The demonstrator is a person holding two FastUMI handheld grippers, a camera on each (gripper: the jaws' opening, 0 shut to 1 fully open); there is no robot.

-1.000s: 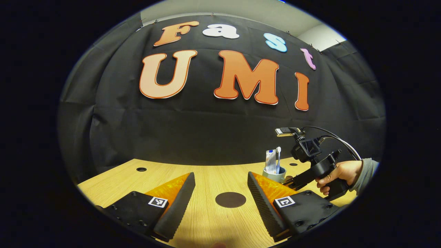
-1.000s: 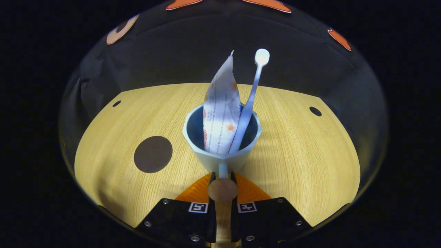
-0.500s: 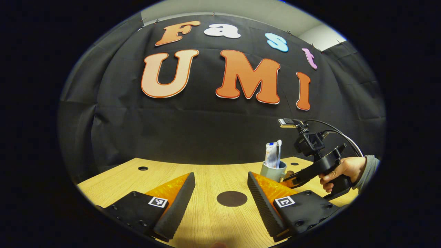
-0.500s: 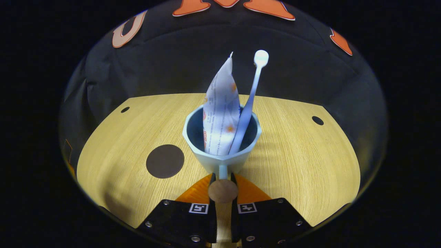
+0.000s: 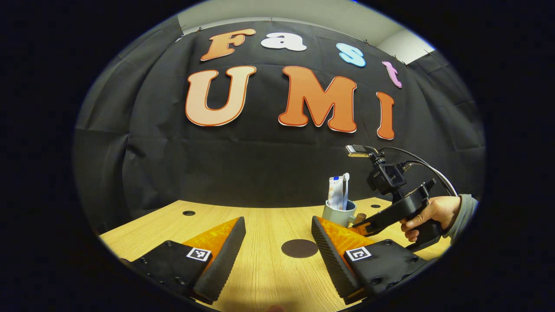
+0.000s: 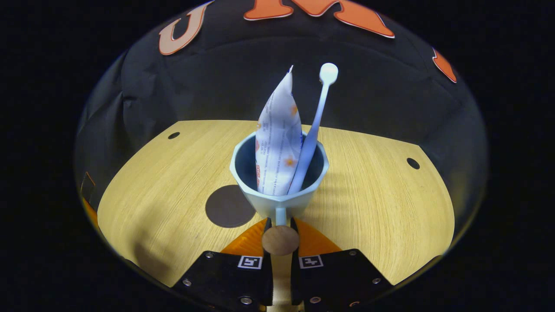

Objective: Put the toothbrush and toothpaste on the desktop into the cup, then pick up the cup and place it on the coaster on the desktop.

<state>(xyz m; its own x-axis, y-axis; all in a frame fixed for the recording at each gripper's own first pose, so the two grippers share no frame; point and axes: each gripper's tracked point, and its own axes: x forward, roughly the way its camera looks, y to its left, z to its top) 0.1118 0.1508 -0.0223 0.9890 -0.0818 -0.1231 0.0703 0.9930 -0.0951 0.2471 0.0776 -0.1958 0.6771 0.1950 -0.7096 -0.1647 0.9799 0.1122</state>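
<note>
A pale blue cup [image 6: 277,193] holds a white toothpaste tube [image 6: 278,143] and a toothbrush [image 6: 316,125], both standing upright. My right gripper [image 6: 280,222] is shut on the cup's handle and carries the cup above the wooden desktop [image 6: 381,203]. The dark round coaster [image 6: 225,208] lies just left of the cup, partly hidden behind it. In the left gripper view the cup [image 5: 338,213] hangs at the right, held by the right gripper [image 5: 363,223] in a person's hand [image 5: 427,214]. The coaster [image 5: 299,248] lies between my left gripper's fingers. My left gripper [image 5: 277,251] is open and holds nothing.
The desktop has small round holes near its far corners [image 6: 173,135] [image 6: 412,163]. The black cloth wall [image 5: 260,160] stands close behind the desktop's far edge.
The right gripper has carried the cup leftward toward the coaster, which now sits right beside the cup in the right gripper view. The left gripper has shifted only slightly.
</note>
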